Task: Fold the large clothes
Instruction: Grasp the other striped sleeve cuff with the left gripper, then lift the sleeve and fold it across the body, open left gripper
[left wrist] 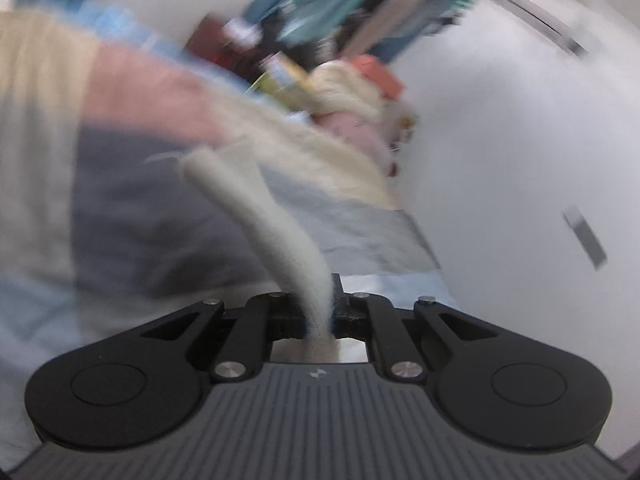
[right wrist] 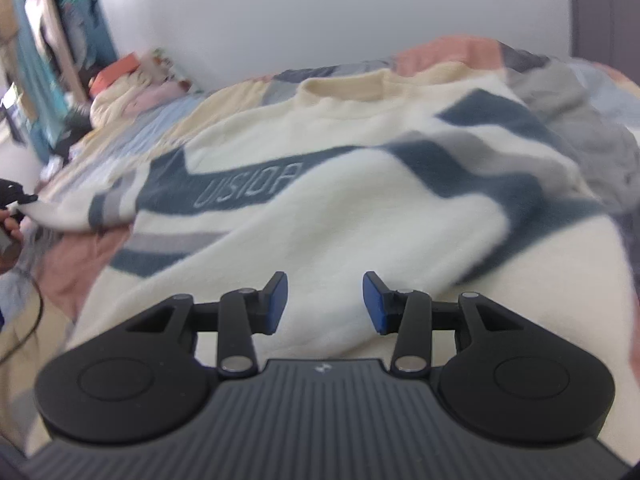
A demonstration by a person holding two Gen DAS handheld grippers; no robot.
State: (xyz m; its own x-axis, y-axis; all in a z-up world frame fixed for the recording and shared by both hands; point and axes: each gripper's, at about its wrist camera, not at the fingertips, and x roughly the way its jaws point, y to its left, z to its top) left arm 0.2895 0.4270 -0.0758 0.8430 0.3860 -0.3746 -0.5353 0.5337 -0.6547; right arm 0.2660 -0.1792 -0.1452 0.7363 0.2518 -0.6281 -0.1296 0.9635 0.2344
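A large cream sweater [right wrist: 328,208] with dark blue and grey bands and lettering lies spread on a patchwork bed cover [right wrist: 452,54]. My right gripper [right wrist: 325,304] is open and empty, just above the sweater's lower body. My left gripper [left wrist: 320,312] is shut on a cream sleeve end [left wrist: 256,216] of the sweater, which stretches away from the jaws. In the right wrist view the left gripper [right wrist: 16,196] shows at the far left, holding the sleeve tip. The left wrist view is blurred.
A heap of clothes and pillows [right wrist: 132,88] lies at the bed's far left corner by a white wall [right wrist: 320,12]. Hanging clothes [right wrist: 52,40] stand at the left. A dark cable [right wrist: 32,320] hangs at the lower left.
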